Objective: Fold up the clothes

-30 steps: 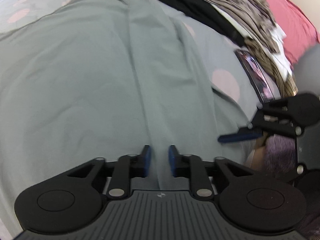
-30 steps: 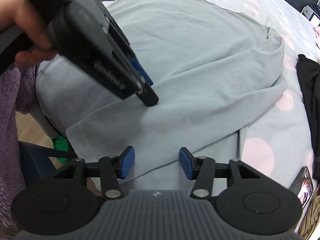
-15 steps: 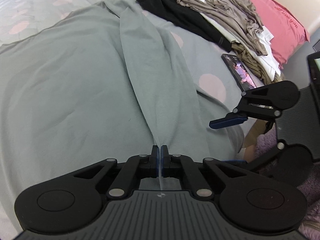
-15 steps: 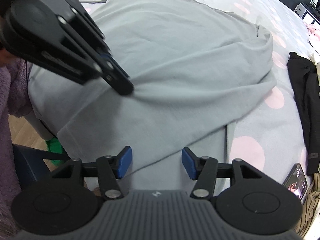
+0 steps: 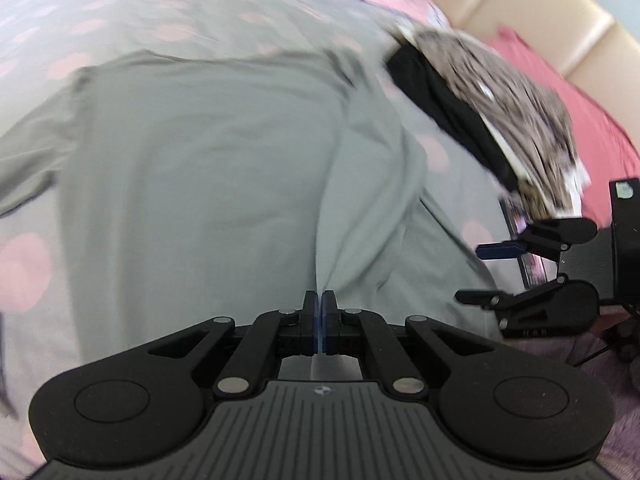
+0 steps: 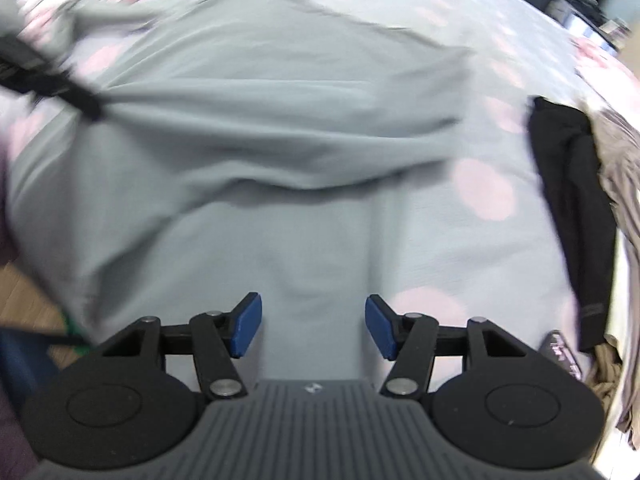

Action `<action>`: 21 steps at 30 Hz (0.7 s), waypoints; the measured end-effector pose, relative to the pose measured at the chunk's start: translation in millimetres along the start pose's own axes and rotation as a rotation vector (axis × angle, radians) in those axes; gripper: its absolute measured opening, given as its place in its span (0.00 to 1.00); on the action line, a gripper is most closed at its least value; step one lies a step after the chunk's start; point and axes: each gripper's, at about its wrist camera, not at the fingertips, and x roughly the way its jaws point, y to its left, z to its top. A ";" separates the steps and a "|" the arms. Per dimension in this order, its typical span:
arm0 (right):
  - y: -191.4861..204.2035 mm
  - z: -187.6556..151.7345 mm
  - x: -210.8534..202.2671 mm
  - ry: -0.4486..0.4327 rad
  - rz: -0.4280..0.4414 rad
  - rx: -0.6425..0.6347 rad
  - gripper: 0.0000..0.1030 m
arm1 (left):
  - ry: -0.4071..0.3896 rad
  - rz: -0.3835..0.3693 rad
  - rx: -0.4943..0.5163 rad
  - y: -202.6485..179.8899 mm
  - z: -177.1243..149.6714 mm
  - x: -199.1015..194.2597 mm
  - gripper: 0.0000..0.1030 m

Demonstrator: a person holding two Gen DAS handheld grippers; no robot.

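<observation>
A grey long-sleeved shirt [image 5: 208, 168] lies spread on the bed. My left gripper [image 5: 319, 312] is shut on the shirt's near hem and lifts a ridge of cloth that runs away from the fingers. The shirt also shows in the right wrist view [image 6: 256, 112], with the raised fold across its middle. My right gripper [image 6: 312, 326] is open and empty, low over the shirt's near edge. It also appears in the left wrist view [image 5: 492, 276] at the right, jaws apart. The left gripper's tip [image 6: 86, 106] shows at the left, pinching cloth.
A pile of black and brown-patterned clothes [image 5: 492, 120] lies at the right on the grey bedspread with pink dots [image 5: 168, 32]. A pink pillow [image 5: 600, 120] and beige headboard are behind. A phone [image 6: 560, 354] lies near the bed's edge. Wooden floor [image 6: 28, 300] shows at lower left.
My left gripper closed on the shirt's hem, then lifted and carried it up and over the shirt. The right gripper stayed open and shifted further over the bed.
</observation>
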 end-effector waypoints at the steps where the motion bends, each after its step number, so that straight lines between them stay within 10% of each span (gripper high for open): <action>1: -8.9 1.9 1.8 -0.017 -0.012 0.034 0.56 | -0.018 -0.001 -0.020 4.2 0.7 -4.3 0.00; 9: -57.3 19.6 21.9 -0.127 -0.049 0.120 0.57 | -0.282 -0.047 -0.195 48.8 20.4 -60.0 0.00; 21: -48.6 82.8 69.1 -0.167 -0.057 0.064 0.56 | -0.327 0.056 -0.334 95.4 23.1 -67.6 0.00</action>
